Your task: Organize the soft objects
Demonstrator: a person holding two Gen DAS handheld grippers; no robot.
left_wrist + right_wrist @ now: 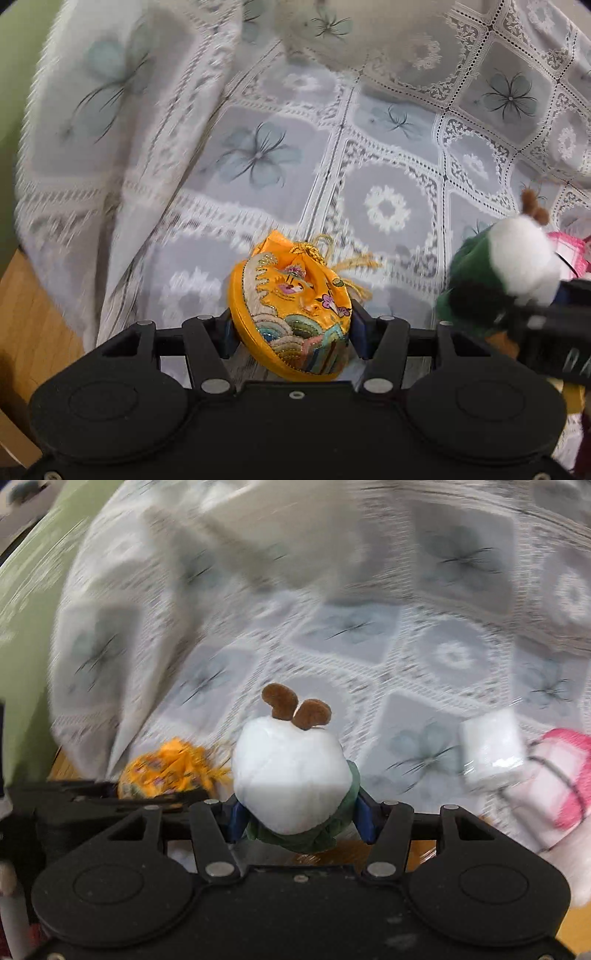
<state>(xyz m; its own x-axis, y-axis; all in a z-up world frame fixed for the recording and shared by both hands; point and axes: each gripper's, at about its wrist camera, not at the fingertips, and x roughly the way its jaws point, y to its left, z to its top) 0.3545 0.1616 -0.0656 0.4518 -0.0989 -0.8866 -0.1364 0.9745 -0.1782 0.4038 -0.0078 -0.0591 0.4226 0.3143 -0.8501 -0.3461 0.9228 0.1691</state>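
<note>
- Your left hand-held gripper (291,328) is closed on the orange embroidered pouch (291,314); its blue pads press the pouch's two sides, and the gold cord trails out behind it.
- The pouch hangs over the lace-patterned cloth (388,155); you can't tell from the left wrist view whether its bottom touches the cloth.
- Your right hand-held gripper (299,812) is clamped on the plush toy (291,775), a white-headed figure with brown antlers and a green body; the pads grip the green part just below the head.
- From the left wrist view, the plush toy (509,266) sits just to the right of the pouch, with the right hand-held gripper (546,317) across it.
- From the right wrist view, the pouch (170,771) shows blurred just to the left of the plush toy, held in the left hand-held gripper (122,794).
- A white block (491,749) and a pink-and-white item (554,779) lie on the cloth (369,635) to the right, next to each other.
- Wooden surface (29,325) shows at the lower left, past the cloth's edge.
</note>
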